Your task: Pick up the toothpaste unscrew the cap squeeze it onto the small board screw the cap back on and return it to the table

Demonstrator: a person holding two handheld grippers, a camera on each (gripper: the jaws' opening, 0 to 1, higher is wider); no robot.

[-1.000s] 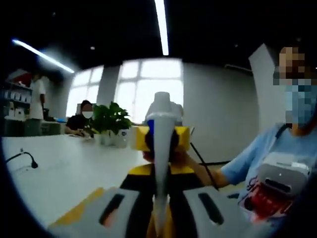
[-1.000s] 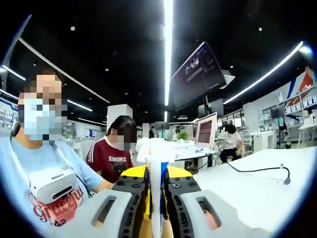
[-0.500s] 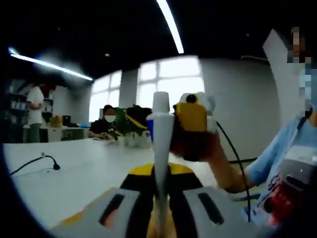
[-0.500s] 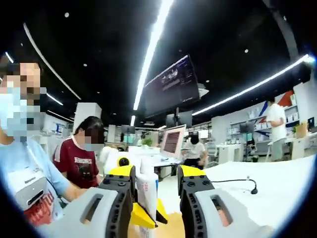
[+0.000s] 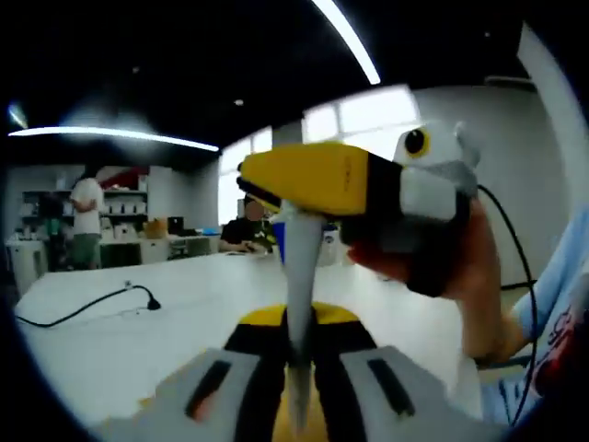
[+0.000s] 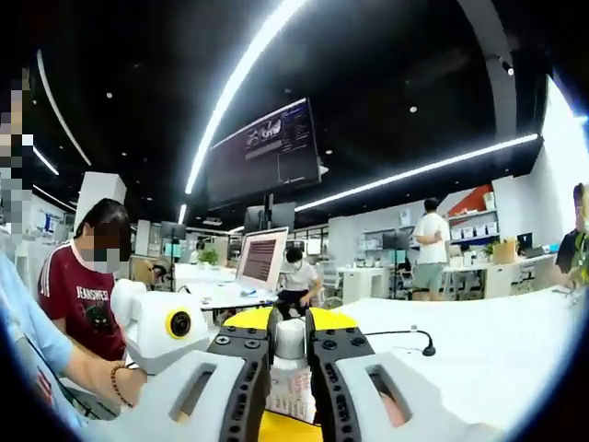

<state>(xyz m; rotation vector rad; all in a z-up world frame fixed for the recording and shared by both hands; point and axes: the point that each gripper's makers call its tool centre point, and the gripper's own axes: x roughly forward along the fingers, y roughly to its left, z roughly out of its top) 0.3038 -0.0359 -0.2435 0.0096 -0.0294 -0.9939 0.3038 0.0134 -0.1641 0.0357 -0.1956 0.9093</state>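
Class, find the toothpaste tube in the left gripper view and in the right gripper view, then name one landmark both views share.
Left gripper view: the toothpaste tube stands upright at centre, clamped between that view's own jaws, its top hidden behind the right gripper.
Right gripper view: the tube's cap sits low at centre between the closed jaws.
Shared landmark: the black cable on the white table.

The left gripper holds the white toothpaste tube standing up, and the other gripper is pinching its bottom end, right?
Not quite. The left gripper holds the white toothpaste tube upright, but the right gripper pinches its top end, at the white cap. The right gripper view shows it.
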